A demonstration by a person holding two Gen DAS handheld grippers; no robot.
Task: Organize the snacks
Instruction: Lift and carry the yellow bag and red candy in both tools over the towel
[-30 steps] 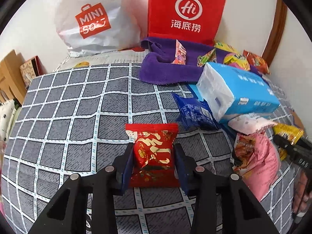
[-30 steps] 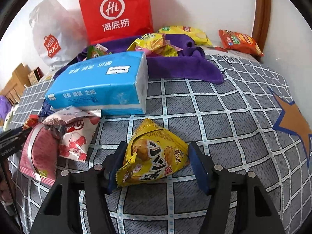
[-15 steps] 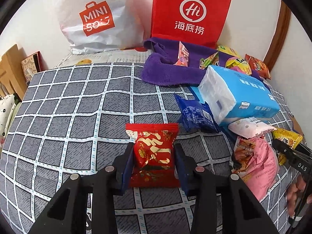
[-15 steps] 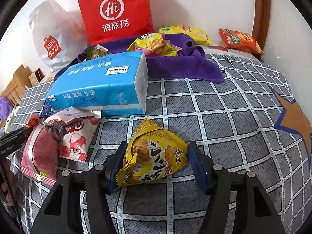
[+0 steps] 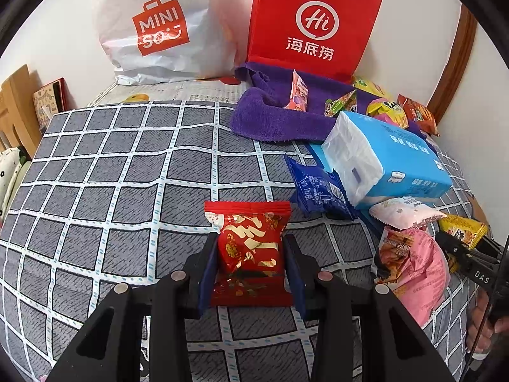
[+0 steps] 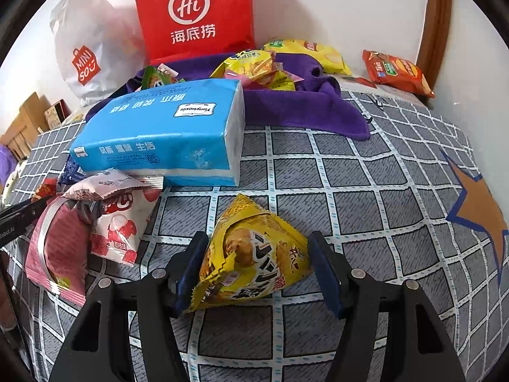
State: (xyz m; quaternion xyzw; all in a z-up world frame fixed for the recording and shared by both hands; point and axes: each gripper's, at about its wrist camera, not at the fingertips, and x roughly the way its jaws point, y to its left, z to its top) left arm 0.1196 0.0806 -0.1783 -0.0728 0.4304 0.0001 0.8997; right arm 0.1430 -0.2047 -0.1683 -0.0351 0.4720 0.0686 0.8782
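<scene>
Both grippers are down on the checked bed cover [image 5: 105, 172], each with one snack between its jaws, so the step in hand is the grab itself

Left gripper [image 5: 251, 269]: jaws clamped on the red packet [image 5: 251, 251], both blue pads flat against its sides and the wrapper pinched in between them. Packet stands upright in the jaws, bottom edge on the cover, top seal sticking out past the tips

Right gripper [image 6: 257, 269]: jaws stand wider around the yellow triangular packet [image 6: 254, 254]. Left pad touches the crumpled edge of the bag, right pad sits at or just beside its far corner; cannot tell if that side really presses, so grip looks loose at best. Packet rests on the cover

Ahead of the right jaws lies the blue tissue pack [image 6: 165, 133]; beyond it the purple towel [image 6: 305, 108] with more snacks piled on it, and a red paper bag [image 6: 194, 12] against the wall. Pink and white packets [image 6: 95, 222] lie to the left of the right jaws

Next move, as a guess: right jaws need to close firmly on the yellow bag before any lift, since the puffy shape may slip. Then carry both packets toward the towel pile, clearing the tissue pack
</scene>
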